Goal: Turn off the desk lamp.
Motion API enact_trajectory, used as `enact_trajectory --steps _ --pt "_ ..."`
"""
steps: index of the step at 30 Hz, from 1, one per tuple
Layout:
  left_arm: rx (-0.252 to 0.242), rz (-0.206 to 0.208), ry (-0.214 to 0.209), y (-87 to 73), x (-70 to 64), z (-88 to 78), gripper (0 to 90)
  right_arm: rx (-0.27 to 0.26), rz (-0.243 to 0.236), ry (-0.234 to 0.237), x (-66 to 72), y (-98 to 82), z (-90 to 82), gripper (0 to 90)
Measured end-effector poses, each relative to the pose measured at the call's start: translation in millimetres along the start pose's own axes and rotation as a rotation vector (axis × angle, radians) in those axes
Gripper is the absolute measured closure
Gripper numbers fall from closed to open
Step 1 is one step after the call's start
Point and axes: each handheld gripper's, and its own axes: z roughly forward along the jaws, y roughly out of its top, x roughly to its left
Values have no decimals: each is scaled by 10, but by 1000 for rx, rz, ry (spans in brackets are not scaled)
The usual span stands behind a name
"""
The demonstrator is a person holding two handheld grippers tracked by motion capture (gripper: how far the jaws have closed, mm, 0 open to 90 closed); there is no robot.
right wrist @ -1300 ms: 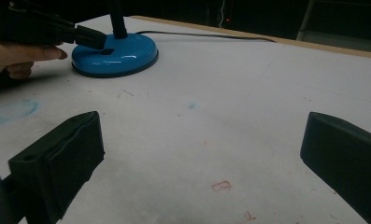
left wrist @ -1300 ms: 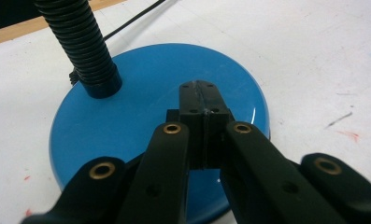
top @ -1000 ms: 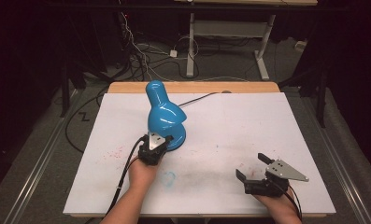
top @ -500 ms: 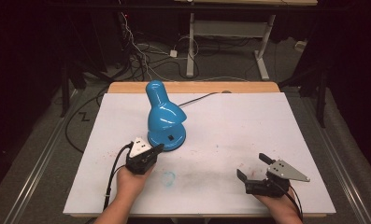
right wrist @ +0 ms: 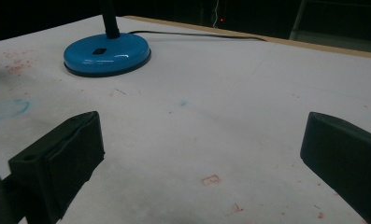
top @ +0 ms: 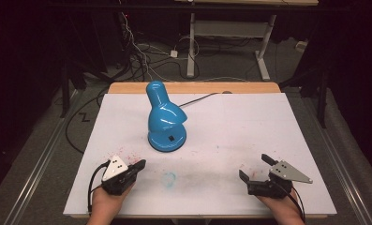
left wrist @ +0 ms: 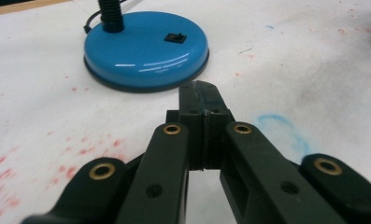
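Glossy blue desk lamp on a white-covered desk, both grippers apart from it.
The lamp's smooth round base sits at the desk's 10 o'clock. The left gripper, at 7 o'clock, has its matte black fingers pressed together, empty; the right gripper, at 5 o'clock, holds its fingers wide apart.

A glossy blue desk lamp stands upright on the white table, left of centre and toward the far side. Its round base carries a small black switch. A black cord trails from the lamp toward the far edge.
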Motion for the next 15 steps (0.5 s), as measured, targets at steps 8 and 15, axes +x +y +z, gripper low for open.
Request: enact_trajectory --steps 8,15 --pt "-6 -20 -19 1 24 2 877 -4 3 2 -8 -1 -14 3" --pt "-1 2 -14 8 7 50 715 -9 10 -1 -17 3 -10 3"
